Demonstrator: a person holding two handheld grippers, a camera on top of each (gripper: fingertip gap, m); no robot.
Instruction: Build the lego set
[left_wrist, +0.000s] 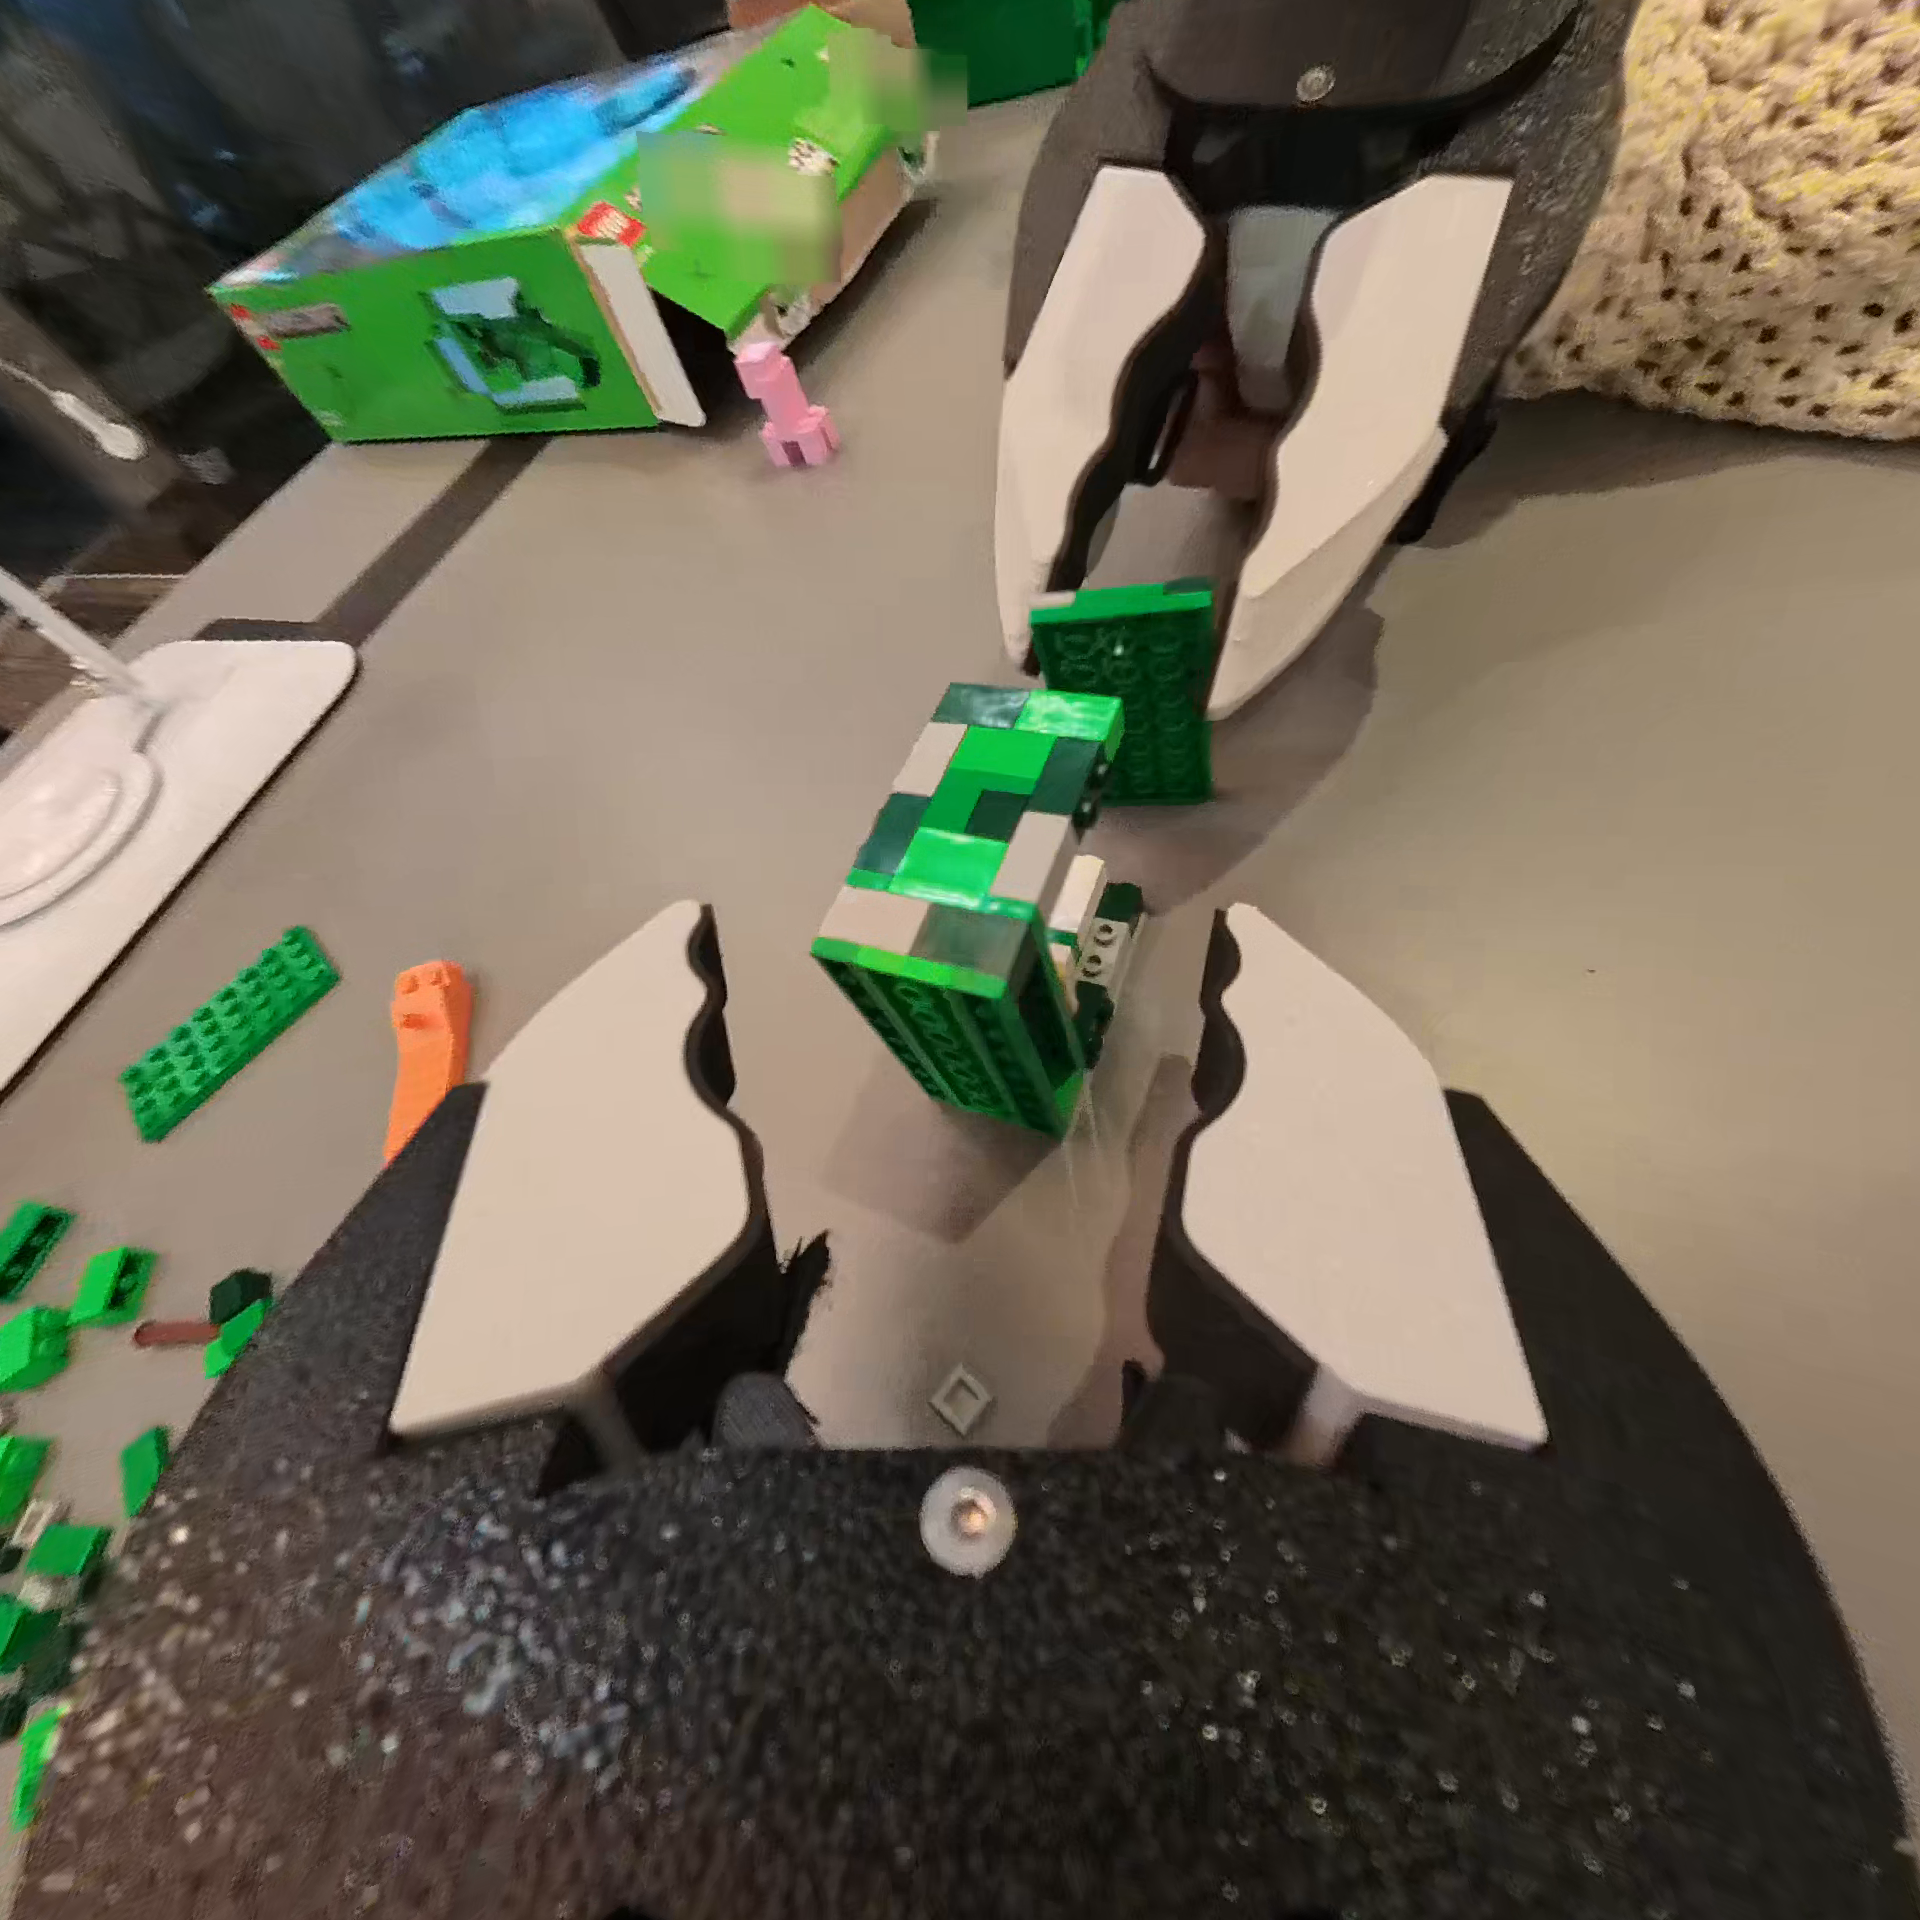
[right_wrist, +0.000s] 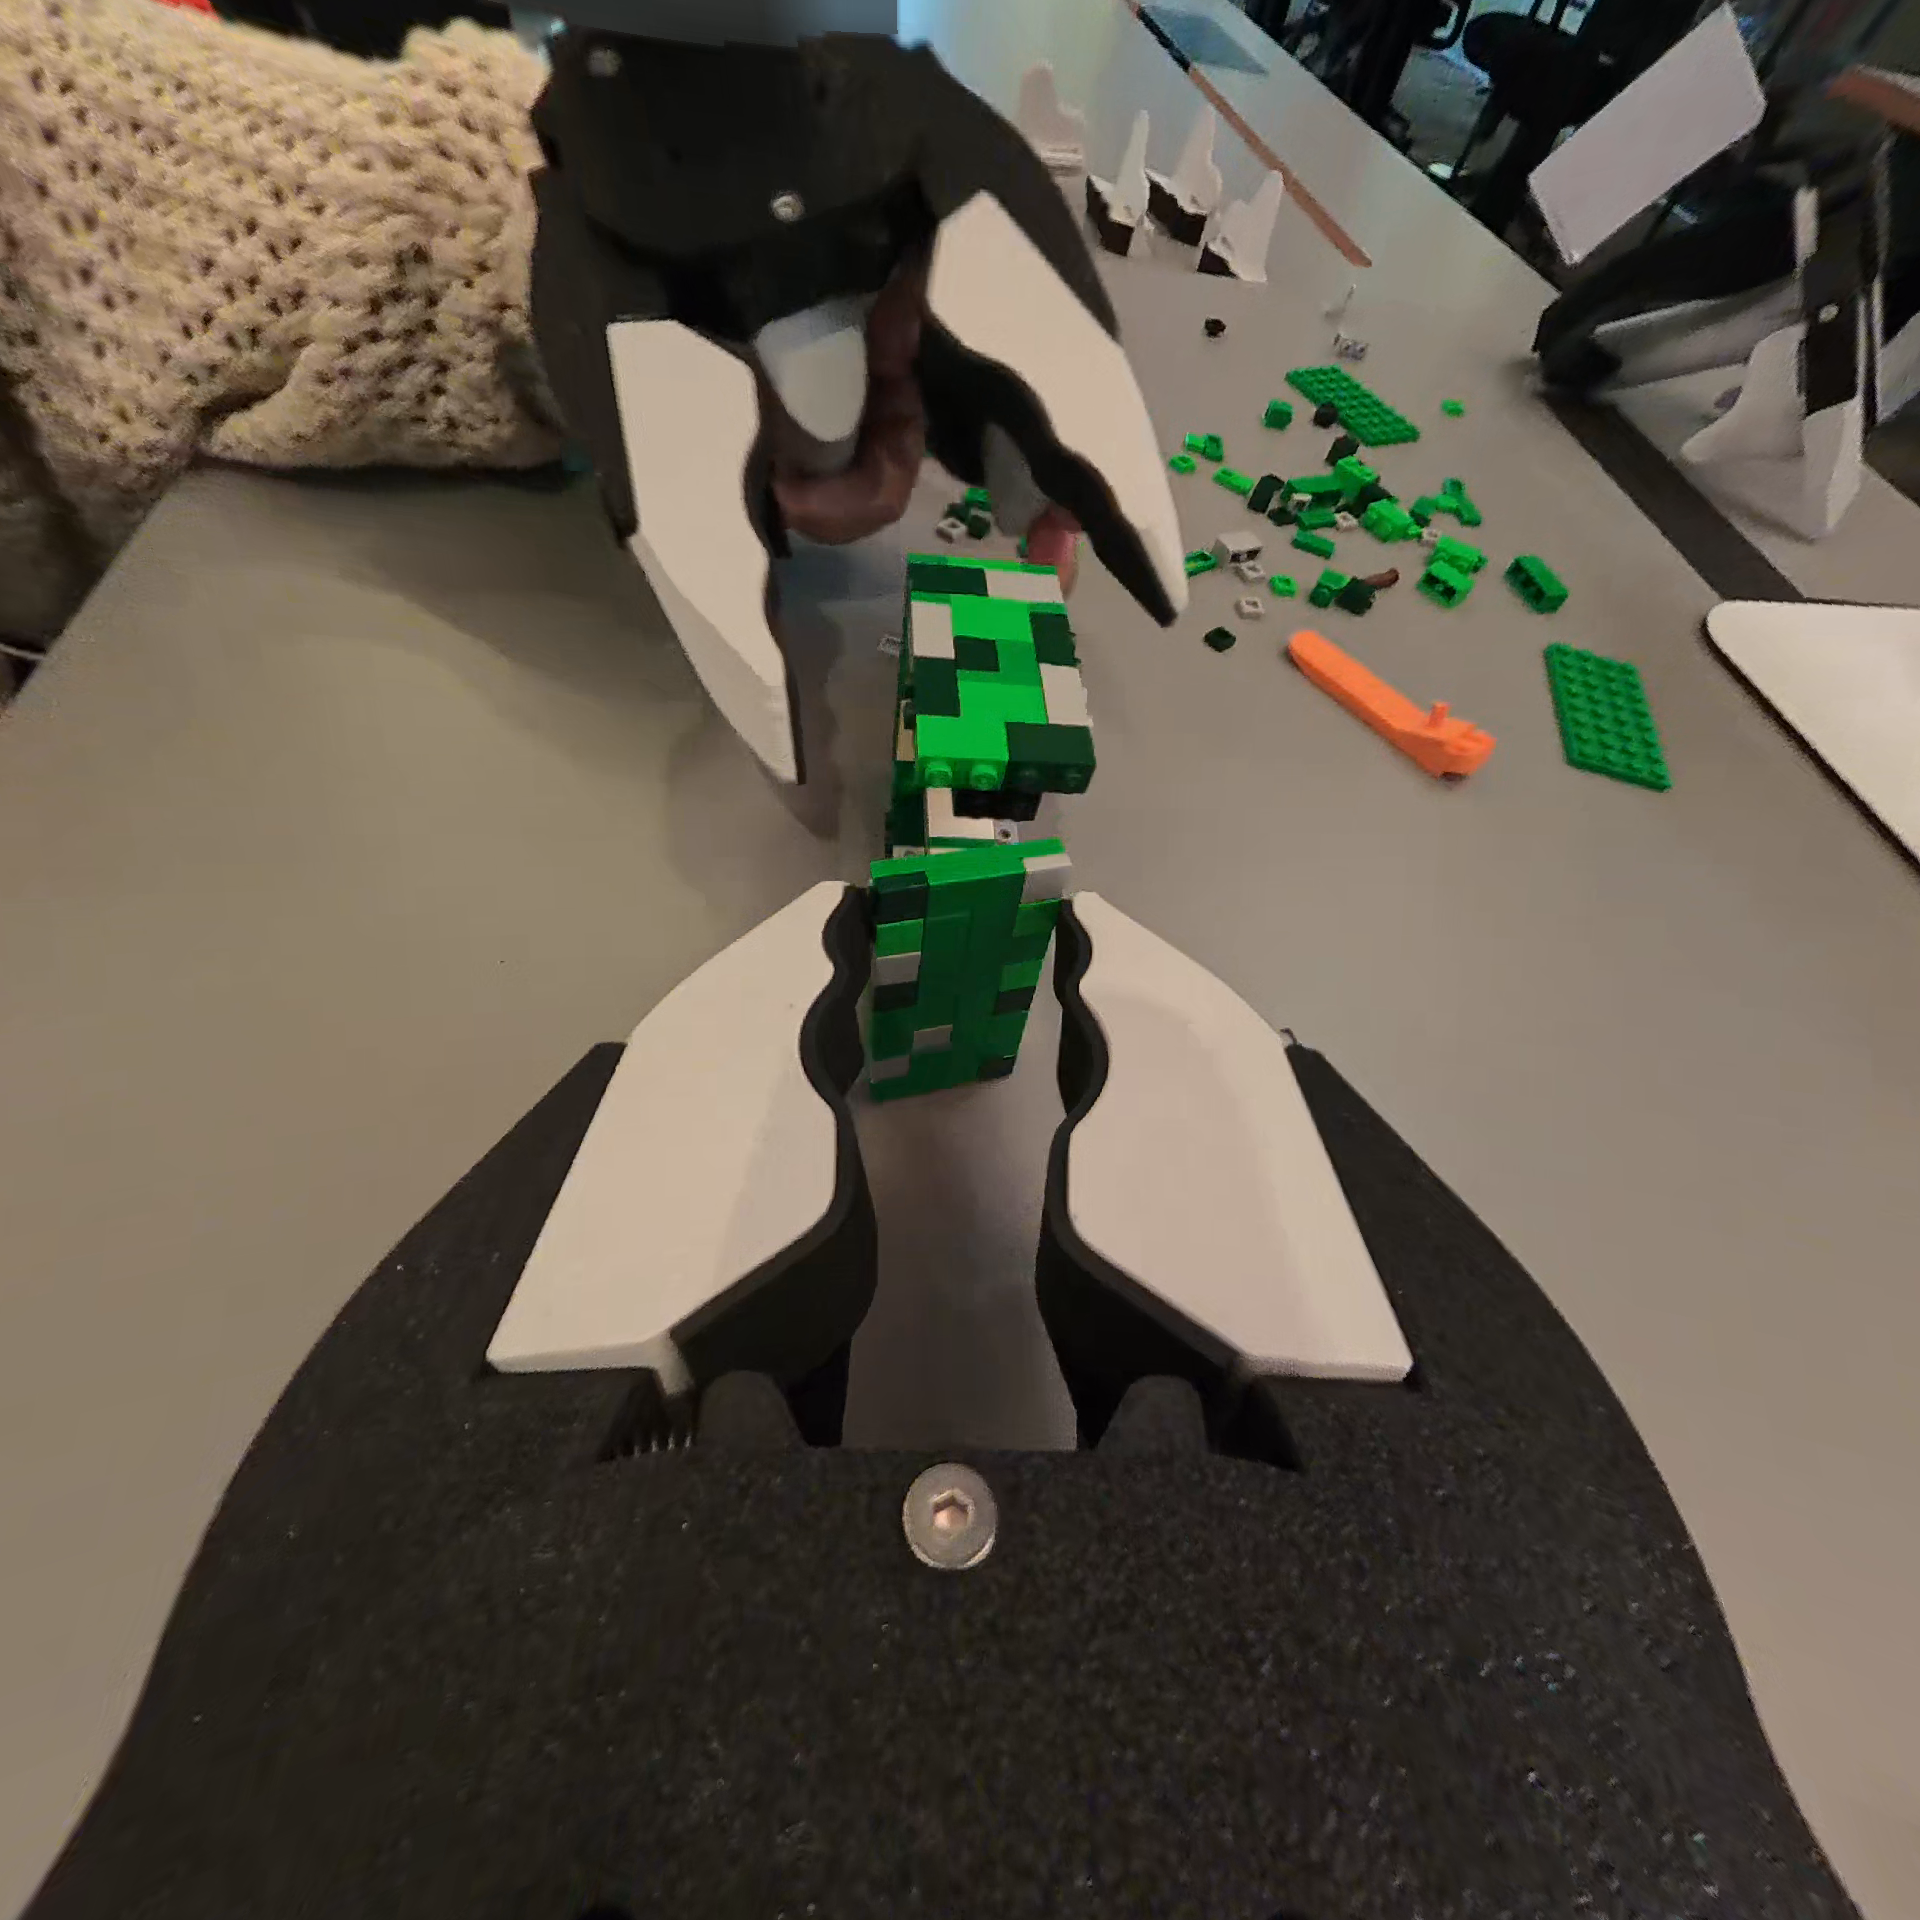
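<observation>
Grey table, loose bricks

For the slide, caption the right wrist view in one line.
Right gripper clamps the green Lego figure while the open left gripper hovers over its far end.

lego build: green, dark-green, grey patchwork | brick separator: orange | figure: pink | table: grey

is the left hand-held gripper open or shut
Open: the left hand-held gripper has its fingers spread wide, with the green lego build between them, untouched.
</observation>
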